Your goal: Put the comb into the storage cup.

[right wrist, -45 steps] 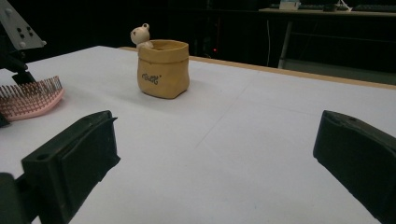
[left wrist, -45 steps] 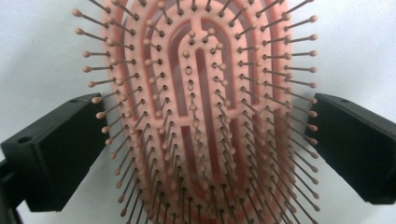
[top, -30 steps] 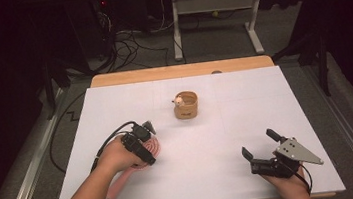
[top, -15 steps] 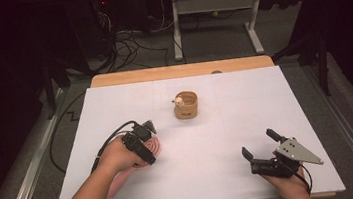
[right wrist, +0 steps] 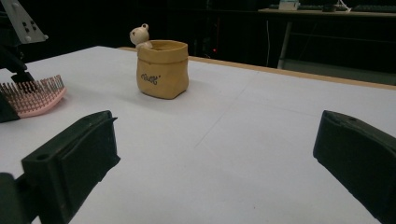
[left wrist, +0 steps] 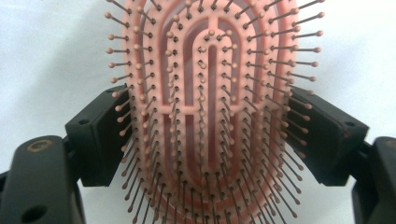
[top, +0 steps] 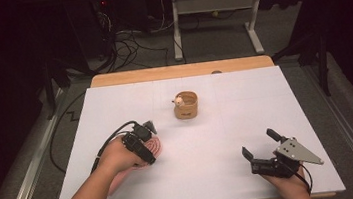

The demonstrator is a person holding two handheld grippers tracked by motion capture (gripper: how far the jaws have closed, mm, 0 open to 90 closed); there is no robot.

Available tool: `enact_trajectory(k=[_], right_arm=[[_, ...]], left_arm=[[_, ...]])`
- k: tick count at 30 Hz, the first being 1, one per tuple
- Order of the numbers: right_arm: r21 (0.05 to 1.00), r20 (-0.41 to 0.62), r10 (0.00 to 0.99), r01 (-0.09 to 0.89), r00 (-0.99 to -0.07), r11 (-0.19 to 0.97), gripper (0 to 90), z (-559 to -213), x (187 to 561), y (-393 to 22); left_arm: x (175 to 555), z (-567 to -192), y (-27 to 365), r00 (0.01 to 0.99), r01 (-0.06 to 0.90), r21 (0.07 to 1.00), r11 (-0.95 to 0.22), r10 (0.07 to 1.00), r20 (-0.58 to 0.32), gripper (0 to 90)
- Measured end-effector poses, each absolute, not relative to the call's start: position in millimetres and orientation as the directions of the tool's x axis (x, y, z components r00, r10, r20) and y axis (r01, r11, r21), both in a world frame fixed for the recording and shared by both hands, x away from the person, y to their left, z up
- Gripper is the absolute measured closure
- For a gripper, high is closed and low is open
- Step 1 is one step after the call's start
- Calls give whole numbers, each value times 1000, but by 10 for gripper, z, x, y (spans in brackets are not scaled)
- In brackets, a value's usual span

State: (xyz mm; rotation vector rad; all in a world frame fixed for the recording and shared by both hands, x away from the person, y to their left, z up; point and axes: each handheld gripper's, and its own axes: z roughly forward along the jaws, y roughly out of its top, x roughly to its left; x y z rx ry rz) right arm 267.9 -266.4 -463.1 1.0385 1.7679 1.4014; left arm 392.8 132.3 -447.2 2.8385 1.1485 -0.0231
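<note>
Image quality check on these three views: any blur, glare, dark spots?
High view: white table evenly lit, no glare, surroundings nearly black. Left gripper view: pink hairbrush very close, soft and hazy, bristles toward the bottom blurred. Right gripper view: tan pot acceptably sharp, near jaws slightly soft, background dark.

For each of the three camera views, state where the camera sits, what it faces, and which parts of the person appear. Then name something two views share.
High view: above the person's side, looking forward and down on the white table; forearms, both hands and both grippers show.
Left gripper view: on the left gripper, facing down at the pink hairbrush between its jaws.
Right gripper view: on the right gripper, looking level across the table at the tan pot.
Shared: the hairbrush appears in all three.
</note>
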Motion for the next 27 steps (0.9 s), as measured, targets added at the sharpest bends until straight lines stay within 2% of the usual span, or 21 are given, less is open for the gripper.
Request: enact_trajectory(k=[27], right_arm=[[975, -10, 880, 189, -475, 113, 4, -4630, 2678, -2674]], left_arm=[[3911, -4440, 1334, 725, 688, 82, -721, 687, -49, 200]])
